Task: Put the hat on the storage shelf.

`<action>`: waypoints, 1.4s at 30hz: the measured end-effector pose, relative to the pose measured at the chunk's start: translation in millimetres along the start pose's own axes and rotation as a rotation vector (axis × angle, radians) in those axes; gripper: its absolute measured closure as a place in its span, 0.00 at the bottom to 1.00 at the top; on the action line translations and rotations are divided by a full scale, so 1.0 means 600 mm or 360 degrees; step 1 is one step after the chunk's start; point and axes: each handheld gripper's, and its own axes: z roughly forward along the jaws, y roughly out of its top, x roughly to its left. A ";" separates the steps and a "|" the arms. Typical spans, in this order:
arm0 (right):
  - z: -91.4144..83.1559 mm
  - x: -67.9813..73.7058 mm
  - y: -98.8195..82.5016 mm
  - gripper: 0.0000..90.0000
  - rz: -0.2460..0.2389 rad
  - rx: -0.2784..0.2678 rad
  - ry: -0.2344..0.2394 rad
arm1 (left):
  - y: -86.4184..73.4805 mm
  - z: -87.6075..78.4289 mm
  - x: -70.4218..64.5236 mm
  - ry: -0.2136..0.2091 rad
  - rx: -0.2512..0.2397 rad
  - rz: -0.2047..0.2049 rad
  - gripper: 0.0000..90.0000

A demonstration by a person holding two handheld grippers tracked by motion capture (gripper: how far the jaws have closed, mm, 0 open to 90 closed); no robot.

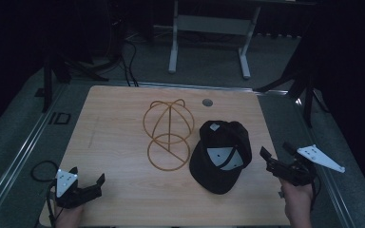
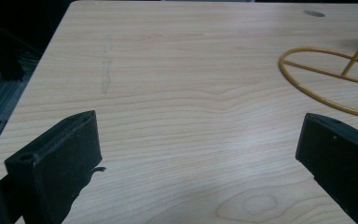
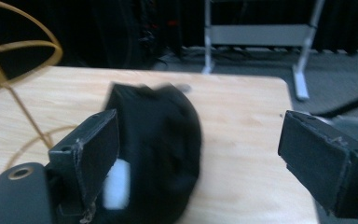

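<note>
A black cap (image 1: pixel 221 153) lies upside down on the wooden table (image 1: pixel 123 142), white labels showing inside it. A yellow wire cap stand (image 1: pixel 168 134) rises just left of it. My right gripper (image 1: pixel 278 153) is open at the table's right edge, close to the cap's right side. In the right gripper view the cap (image 3: pixel 161 140) sits between and beyond the jaws, blurred, with the stand (image 3: pixel 14 70) at the left. My left gripper (image 1: pixel 86 173) rests open at the near left corner, nothing between its jaws. The stand's base ring (image 2: pixel 326 79) shows at the right in the left gripper view.
A round cable hole (image 1: pixel 207 102) sits near the table's far edge. Behind the table stands a white metal frame (image 1: pixel 209 38) on the grey floor. Dark tripod legs (image 1: pixel 299 85) stand at the right and left. A black cable loop (image 1: pixel 42 171) lies by my left gripper.
</note>
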 end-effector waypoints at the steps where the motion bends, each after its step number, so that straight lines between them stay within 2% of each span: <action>1: 0.003 0.005 0.006 0.13 -0.0011 -0.0007 0.0027 | 0.000 0.000 -0.001 0.0007 0.0000 0.0005 0.00; 2: 0.007 0.012 0.010 0.13 -0.0024 -0.0003 0.0036 | 0.000 -0.001 -0.002 0.0001 -0.0006 0.0003 0.00; 3: 0.013 0.020 0.015 0.13 -0.0056 0.0018 0.0021 | 0.000 -0.002 -0.003 0.0026 -0.0023 0.0001 0.00; 4: 0.013 0.020 0.015 0.13 -0.0056 0.0018 0.0021 | 0.000 -0.002 -0.003 0.0026 -0.0023 0.0001 0.00; 6: 0.040 0.036 0.024 0.11 -0.0055 0.0131 0.0084 | 0.002 -0.005 -0.005 0.0035 -0.0038 0.0011 0.00; 8: 0.057 0.042 0.023 0.11 -0.0050 0.0176 0.0051 | 0.002 -0.005 -0.007 0.0016 -0.0037 0.0029 0.00; 9: 0.057 0.042 0.023 0.11 -0.0050 0.0176 0.0051 | 0.002 -0.005 -0.007 0.0016 -0.0037 0.0029 0.00; 10: 0.072 0.046 0.021 0.11 -0.0063 0.0219 0.0040 | 0.003 -0.006 -0.011 0.0006 -0.0046 0.0052 0.00; 11: 0.072 0.046 0.021 0.11 -0.0063 0.0219 0.0040 | 0.003 -0.006 -0.011 0.0006 -0.0046 0.0052 0.00; 14: 0.098 0.049 0.012 0.12 -0.0057 0.0270 0.0026 | 0.004 -0.007 -0.018 -0.0019 -0.0051 0.0078 0.00; 17: 0.110 0.051 0.008 0.15 -0.0058 0.0297 0.0023 | 0.005 -0.006 -0.021 -0.0045 -0.0052 0.0083 0.00; 21: 0.133 0.053 -0.004 0.18 -0.0080 0.0364 -0.0019 | 0.005 -0.004 -0.026 -0.0060 -0.0038 0.0091 0.00; 22: 0.144 0.055 -0.013 0.22 -0.0081 0.0404 -0.0038 | 0.005 -0.003 -0.028 -0.0077 -0.0034 0.0099 0.00; 23: 0.144 0.055 -0.013 0.22 -0.0081 0.0404 -0.0038 | 0.005 -0.003 -0.028 -0.0077 -0.0034 0.0099 0.00; 24: 0.155 0.055 -0.023 0.26 -0.0096 0.0434 -0.0090 | 0.006 -0.003 -0.030 -0.0090 -0.0035 0.0101 0.00; 25: 0.155 0.055 -0.023 0.26 -0.0096 0.0434 -0.0090 | 0.006 -0.003 -0.030 -0.0090 -0.0035 0.0101 0.00; 26: 0.166 0.054 -0.034 0.32 -0.0116 0.0487 -0.0117 | 0.006 -0.003 -0.032 -0.0092 -0.0033 0.0105 0.00; 27: 0.166 0.054 -0.034 0.32 -0.0116 0.0487 -0.0117 | 0.006 -0.003 -0.032 -0.0092 -0.0033 0.0105 0.01; 28: 0.172 0.054 -0.042 0.46 -0.0136 0.0512 -0.0135 | 0.006 -0.003 -0.033 -0.0100 -0.0033 0.0106 0.00; 29: 0.172 0.054 -0.042 0.46 -0.0136 0.0512 -0.0135 | 0.006 -0.003 -0.033 -0.0100 -0.0033 0.0106 0.00; 30: 0.178 0.052 -0.049 0.56 -0.0146 0.0542 -0.0154 | 0.006 -0.003 -0.034 -0.0114 -0.0028 0.0104 0.00; 31: 0.178 0.052 -0.049 0.56 -0.0146 0.0542 -0.0154 | 0.006 -0.003 -0.034 -0.0114 -0.0028 0.0104 0.00; 32: 0.181 0.049 -0.054 0.68 -0.0136 0.0555 -0.0170 | 0.006 -0.002 -0.034 -0.0119 -0.0024 0.0101 0.00; 33: 0.181 0.049 -0.054 0.68 -0.0136 0.0555 -0.0170 | 0.006 -0.002 -0.034 -0.0119 -0.0024 0.0101 0.01; 34: 0.180 0.047 -0.054 0.81 -0.0136 0.0555 -0.0185 | 0.006 -0.002 -0.035 -0.0111 -0.0023 0.0104 0.00; 35: 0.180 0.047 -0.054 0.81 -0.0136 0.0555 -0.0185 | 0.006 -0.002 -0.035 -0.0111 -0.0023 0.0104 0.01; 36: 0.179 0.043 -0.052 0.93 -0.0147 0.0553 -0.0191 | 0.006 -0.002 -0.035 -0.0118 -0.0025 0.0097 0.01; 39: 0.179 0.042 -0.050 0.98 -0.0162 0.0561 -0.0201 | 0.007 -0.002 -0.035 -0.0124 -0.0022 0.0096 0.01; 42: 0.176 0.041 -0.048 0.98 -0.0152 0.0543 -0.0203 | 0.007 -0.001 -0.035 -0.0125 -0.0014 0.0095 0.01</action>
